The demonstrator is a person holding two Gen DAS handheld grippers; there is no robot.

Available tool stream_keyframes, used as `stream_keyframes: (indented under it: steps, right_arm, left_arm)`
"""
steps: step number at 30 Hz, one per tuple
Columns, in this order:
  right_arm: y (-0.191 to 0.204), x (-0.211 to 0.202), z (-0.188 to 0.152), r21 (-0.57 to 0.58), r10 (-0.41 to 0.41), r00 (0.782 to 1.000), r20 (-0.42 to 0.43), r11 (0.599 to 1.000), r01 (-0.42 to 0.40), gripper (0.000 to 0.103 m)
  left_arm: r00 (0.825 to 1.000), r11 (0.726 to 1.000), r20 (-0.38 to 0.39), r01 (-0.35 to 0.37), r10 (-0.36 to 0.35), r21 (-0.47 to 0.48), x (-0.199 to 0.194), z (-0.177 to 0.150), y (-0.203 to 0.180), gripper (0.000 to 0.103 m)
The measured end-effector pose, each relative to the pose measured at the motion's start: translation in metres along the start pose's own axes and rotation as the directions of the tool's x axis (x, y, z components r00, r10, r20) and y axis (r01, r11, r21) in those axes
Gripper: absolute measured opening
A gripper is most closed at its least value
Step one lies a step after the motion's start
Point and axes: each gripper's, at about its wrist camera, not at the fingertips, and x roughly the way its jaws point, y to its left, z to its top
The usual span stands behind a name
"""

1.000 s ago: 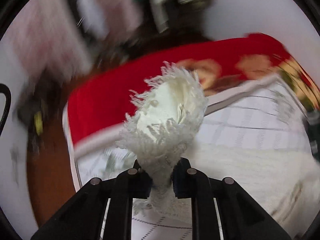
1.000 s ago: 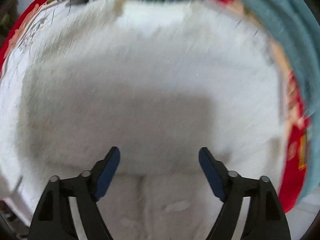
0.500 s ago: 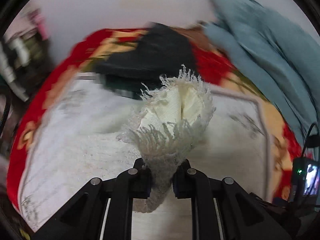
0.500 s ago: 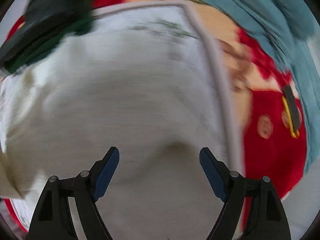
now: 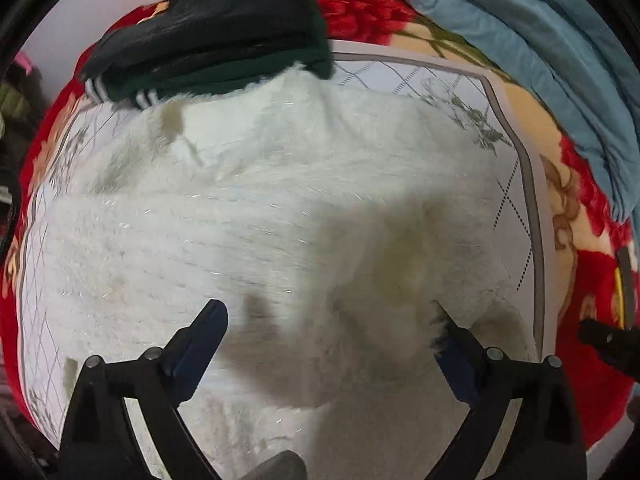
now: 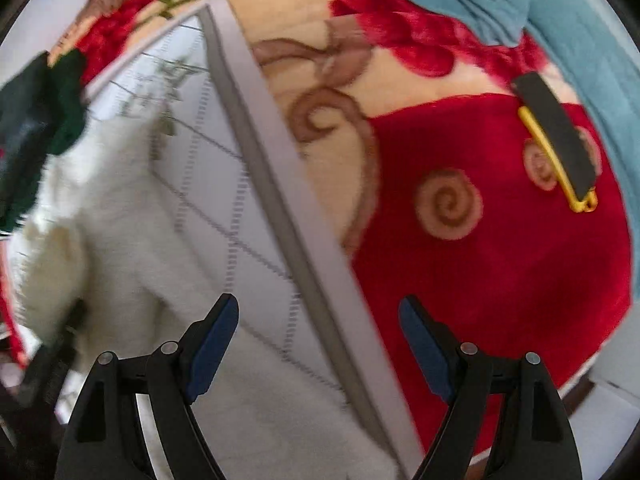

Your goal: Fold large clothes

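A white fuzzy sweater lies spread on a white quilted mat on a red patterned blanket. My left gripper is open just above the sweater, with fuzz touching its right fingertip. My right gripper is open and empty over the mat's grey border, with the sweater to its left.
A folded dark green and black garment lies at the mat's far edge. A blue blanket is bunched at the far right. A black and yellow object rests on the red blanket.
My left gripper has opened and let go of the sweater's fringed edge, which now lies flat. My right gripper has swung right, from over the sweater to the mat's border.
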Motion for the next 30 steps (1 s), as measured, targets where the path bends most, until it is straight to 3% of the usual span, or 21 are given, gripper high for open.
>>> stream_keyframes:
  steps: [3, 6, 10, 11, 14, 15, 16, 19, 22, 26, 28, 30]
  right_arm:
    - [0.020, -0.008, 0.005, 0.005, 0.144, 0.990, 0.003, 0.990, -0.144, 0.084]
    - [0.060, -0.009, 0.008, -0.043, 0.300, 0.953, -0.048, 0.952, -0.302, 0.084]
    - [0.123, 0.019, 0.014, -0.115, 0.429, 0.886, -0.176, 0.885, -0.451, 0.084]
    - [0.138, 0.031, 0.014, -0.131, 0.423, 0.881, -0.210, 0.881, -0.455, 0.084]
    - [0.179, 0.077, 0.013, -0.224, 0.261, 0.916, -0.306, 0.915, -0.335, 0.083]
    - [0.189, 0.086, 0.011, -0.246, 0.238, 0.919, -0.313, 0.915, -0.321, 0.055]
    - [0.195, 0.086, 0.010, -0.263, 0.222, 0.927, -0.303, 0.915, -0.305, 0.018]
    - [0.206, 0.057, 0.009, -0.311, 0.243, 0.945, -0.217, 0.901, -0.303, 0.016]
    - [0.198, 0.014, 0.020, -0.294, 0.320, 0.935, -0.155, 0.888, -0.353, 0.016]
    - [0.188, -0.006, 0.044, -0.313, 0.284, 0.956, -0.079, 0.903, -0.294, 0.016]
    - [0.185, 0.008, 0.052, -0.313, 0.233, 0.969, -0.082, 0.917, -0.247, 0.016]
    - [0.183, 0.025, 0.055, -0.320, 0.175, 0.981, -0.079, 0.928, -0.191, 0.016]
  left_arm:
    - [1.000, 0.999, -0.008, 0.020, -0.020, -0.048, -0.012, -0.004, 0.019, 0.098]
    - [1.000, 0.993, 0.004, 0.006, -0.005, -0.122, -0.033, -0.011, 0.053, 0.098]
    - [0.993, 0.963, 0.007, -0.111, 0.116, -0.246, -0.052, -0.023, 0.118, 0.098]
    - [0.987, 0.950, 0.006, -0.155, 0.163, -0.272, -0.054, -0.026, 0.136, 0.098]
    - [0.959, 0.912, -0.031, -0.278, 0.282, -0.303, -0.046, -0.030, 0.173, 0.098]
    - [0.948, 0.897, -0.052, -0.315, 0.315, -0.310, -0.042, -0.030, 0.186, 0.098]
    - [0.938, 0.884, -0.071, -0.343, 0.339, -0.318, -0.039, -0.030, 0.197, 0.098]
    - [0.938, 0.863, -0.086, -0.343, 0.336, -0.372, -0.044, -0.023, 0.221, 0.098]
    - [0.947, 0.868, -0.035, -0.307, 0.320, -0.390, -0.052, -0.007, 0.225, 0.099]
    - [0.929, 0.855, -0.030, -0.352, 0.368, -0.380, -0.028, 0.012, 0.227, 0.099]
    - [0.902, 0.835, -0.085, -0.425, 0.423, -0.350, 0.005, 0.019, 0.230, 0.099]
    - [0.894, 0.829, -0.123, -0.446, 0.431, -0.337, 0.031, 0.021, 0.239, 0.101]
